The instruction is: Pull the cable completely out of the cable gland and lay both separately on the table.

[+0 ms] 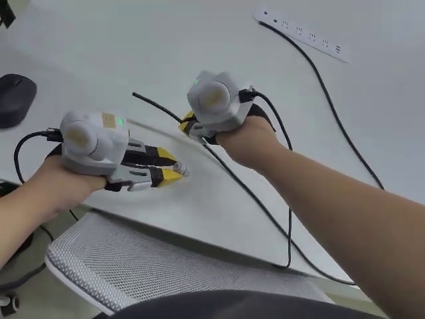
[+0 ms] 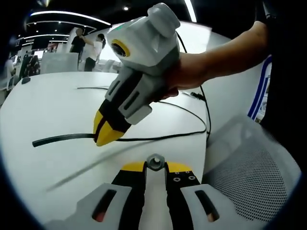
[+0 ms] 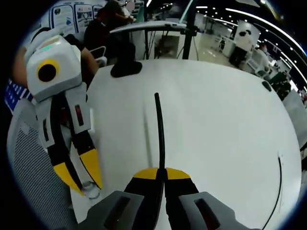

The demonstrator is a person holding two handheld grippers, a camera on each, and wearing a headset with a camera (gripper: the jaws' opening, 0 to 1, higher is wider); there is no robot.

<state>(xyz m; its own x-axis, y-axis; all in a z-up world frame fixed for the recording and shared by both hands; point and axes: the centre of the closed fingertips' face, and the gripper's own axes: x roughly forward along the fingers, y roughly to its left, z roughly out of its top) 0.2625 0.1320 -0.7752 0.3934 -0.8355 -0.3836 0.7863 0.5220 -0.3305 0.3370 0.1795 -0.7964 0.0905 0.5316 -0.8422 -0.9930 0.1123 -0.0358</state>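
Note:
My left gripper (image 2: 155, 168) is shut on a small grey cable gland (image 2: 155, 162), held just above the white table (image 1: 219, 199). The gland (image 3: 91, 191) also shows between that gripper's yellow tips in the right gripper view, with no cable through it. My right gripper (image 3: 161, 175) is shut on the black cable (image 3: 159, 129), whose free end points away over the table. In the head view the left gripper (image 1: 179, 171) sits near the table's front edge. The right gripper (image 1: 189, 126) is just behind it, and the cable (image 1: 156, 105) sticks out to the left.
A white power strip (image 1: 302, 33) lies at the back right, its black cord running down the table. A dark mouse (image 1: 14, 98) sits at the far left. A grey mesh chair (image 1: 166, 266) stands under the table's front edge.

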